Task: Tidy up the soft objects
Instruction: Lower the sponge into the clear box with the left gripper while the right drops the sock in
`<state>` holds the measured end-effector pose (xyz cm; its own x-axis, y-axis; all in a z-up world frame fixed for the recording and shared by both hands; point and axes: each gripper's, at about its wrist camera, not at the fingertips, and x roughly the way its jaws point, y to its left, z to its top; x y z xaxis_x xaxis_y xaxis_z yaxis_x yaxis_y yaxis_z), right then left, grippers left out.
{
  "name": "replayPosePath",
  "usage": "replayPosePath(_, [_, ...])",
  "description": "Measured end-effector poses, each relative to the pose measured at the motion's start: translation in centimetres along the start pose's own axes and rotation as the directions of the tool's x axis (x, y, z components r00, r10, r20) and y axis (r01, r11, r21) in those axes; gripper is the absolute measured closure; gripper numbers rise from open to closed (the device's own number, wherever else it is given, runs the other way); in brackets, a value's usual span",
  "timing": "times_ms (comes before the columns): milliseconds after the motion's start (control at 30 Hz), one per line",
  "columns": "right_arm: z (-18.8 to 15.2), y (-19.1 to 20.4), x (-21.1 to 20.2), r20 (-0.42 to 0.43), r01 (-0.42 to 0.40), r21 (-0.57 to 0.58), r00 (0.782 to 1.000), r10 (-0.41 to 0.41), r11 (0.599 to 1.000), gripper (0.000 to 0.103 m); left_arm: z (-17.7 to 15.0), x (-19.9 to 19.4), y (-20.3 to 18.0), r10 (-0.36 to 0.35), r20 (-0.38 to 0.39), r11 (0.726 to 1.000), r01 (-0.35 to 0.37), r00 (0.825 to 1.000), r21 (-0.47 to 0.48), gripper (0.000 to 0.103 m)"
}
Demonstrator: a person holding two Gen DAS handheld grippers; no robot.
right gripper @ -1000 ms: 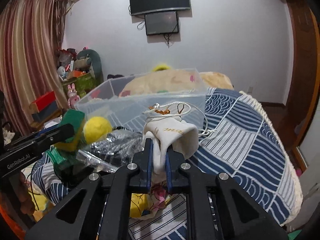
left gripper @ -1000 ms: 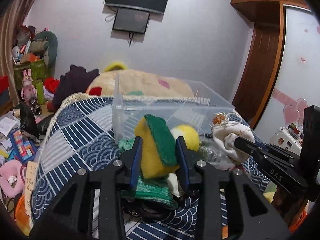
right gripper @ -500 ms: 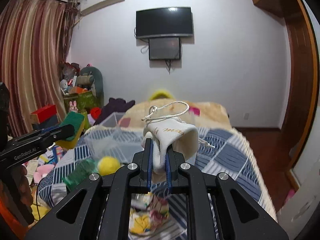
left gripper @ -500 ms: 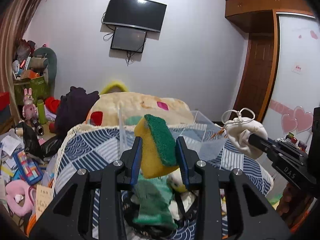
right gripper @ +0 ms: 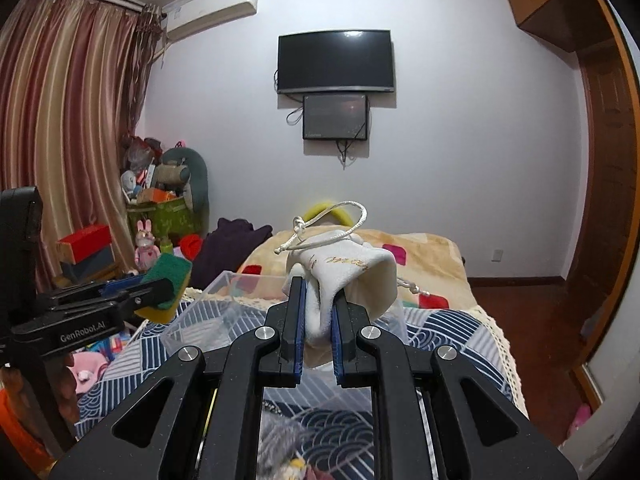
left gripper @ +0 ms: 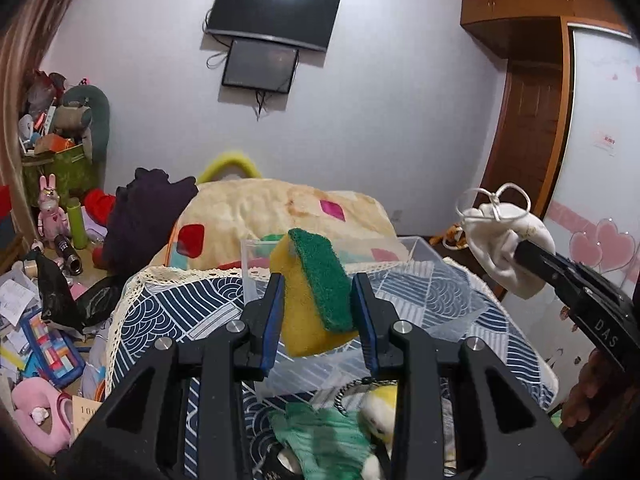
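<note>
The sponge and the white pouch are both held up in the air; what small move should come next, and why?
Probably lower the sponge into the clear bin: the left gripper grips it just above the bin, and the right gripper holds the pouch there too.

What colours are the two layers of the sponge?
Yellow foam sponge with a dark green scouring layer; left wrist view shows it best.

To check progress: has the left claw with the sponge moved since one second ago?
Yes. The left claw holding the sponge rose: the clear bin now sits lower in view.

It was a home bedroom: a quilted bed point(right gripper: 448, 332), striped curtains point(right gripper: 68, 140), wall-mounted television point(right gripper: 335, 61), piled toys point(left gripper: 52, 208).
</note>
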<state>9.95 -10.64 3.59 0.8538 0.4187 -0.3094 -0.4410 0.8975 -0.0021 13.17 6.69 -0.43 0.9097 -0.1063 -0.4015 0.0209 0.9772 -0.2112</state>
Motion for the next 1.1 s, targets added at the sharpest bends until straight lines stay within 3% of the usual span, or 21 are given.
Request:
replayPosePath(333, [-1.8,-0.3,5.6,-0.172,-0.043,0.015,0.984,0.045,0.999,0.093,-0.9,5.6,0.9,-0.01,-0.143,1.0,0.008,0.99,-0.021,0.069])
replayPosePath(633, [-3.5,-0.5,8.8,-0.331,-0.068,-0.011,0.942,0.06,0.998,0.093,-2.0,8.1,0.3,0.005,-0.203,0.999,0.004,0.979,0.042,0.069])
replayPosePath(900, [-3.6,-0.8,8.9,-0.355,-0.074,-0.011,0.933,0.065,0.997,0.092,-2.6,8.6,-0.7,0.017,-0.225,0.997,-0.001,0.974,0.071,0.066])
replayPosePath(1100, [-3.3,-1.0,8.0,-0.338,-0.076,-0.007,0.938,0.069,0.997,0.073,-2.6,7.7,-0.8,0.018,-0.219,0.998,-0.004,0.976,0.065,0.055])
